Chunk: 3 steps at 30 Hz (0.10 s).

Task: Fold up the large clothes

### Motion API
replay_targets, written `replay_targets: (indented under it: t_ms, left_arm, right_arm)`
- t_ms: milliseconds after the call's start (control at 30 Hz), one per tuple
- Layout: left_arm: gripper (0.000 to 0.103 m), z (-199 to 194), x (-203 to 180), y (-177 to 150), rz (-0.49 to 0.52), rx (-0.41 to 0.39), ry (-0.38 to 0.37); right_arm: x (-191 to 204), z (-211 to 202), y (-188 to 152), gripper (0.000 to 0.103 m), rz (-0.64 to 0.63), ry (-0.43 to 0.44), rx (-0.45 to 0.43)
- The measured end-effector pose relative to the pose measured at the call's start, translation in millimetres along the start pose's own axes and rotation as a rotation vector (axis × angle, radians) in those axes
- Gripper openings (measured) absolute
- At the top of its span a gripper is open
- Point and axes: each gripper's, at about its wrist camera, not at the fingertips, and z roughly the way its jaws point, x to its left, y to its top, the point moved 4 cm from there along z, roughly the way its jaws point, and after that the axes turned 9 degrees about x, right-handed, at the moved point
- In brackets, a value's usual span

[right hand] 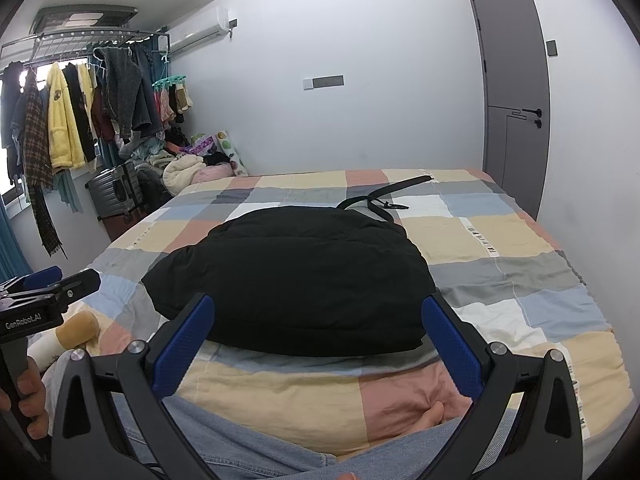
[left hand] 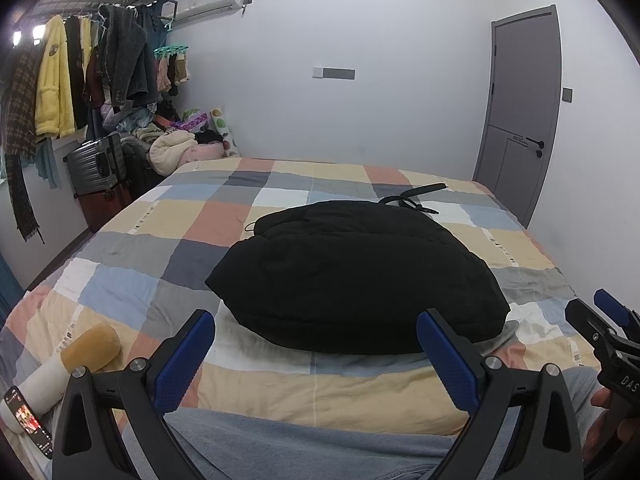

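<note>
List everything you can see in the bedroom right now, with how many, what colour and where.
Coat: one, black, bundled on the middle of the bed.
Belt: one, black, on the bed beyond the coat.
Bed cover: one, checked peach, cream, blue and grey.
Plush toy: one, tan and white, near left corner of the bed.
Phone: one, screen lit, beside the toy.
Clothes rack: one, hung with yellow, dark and checked garments, far left.
Suitcase: one, grey, under the rack.
Door: one, grey, shut, right wall.
Air conditioner: one, white, high on the wall.
Left gripper: blue pads, open, empty.
Right gripper: blue pads, open, empty.
</note>
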Motion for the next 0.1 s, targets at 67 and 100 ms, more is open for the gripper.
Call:
replay_targets:
  t_ms: [67,100]
  left_arm:
    - [0.102,0.9,0.8,0.2,-0.001,-0.001,0.001]
    - [0.102,0.3,0.5,0.0,-0.001,-0.002,0.000]
  right_arm:
    - [0.0,0.0,0.2,0.103,0.001,0.002,0.000]
    - [-0.6,-0.1,0.8,0.103,0.001,0.003,0.000]
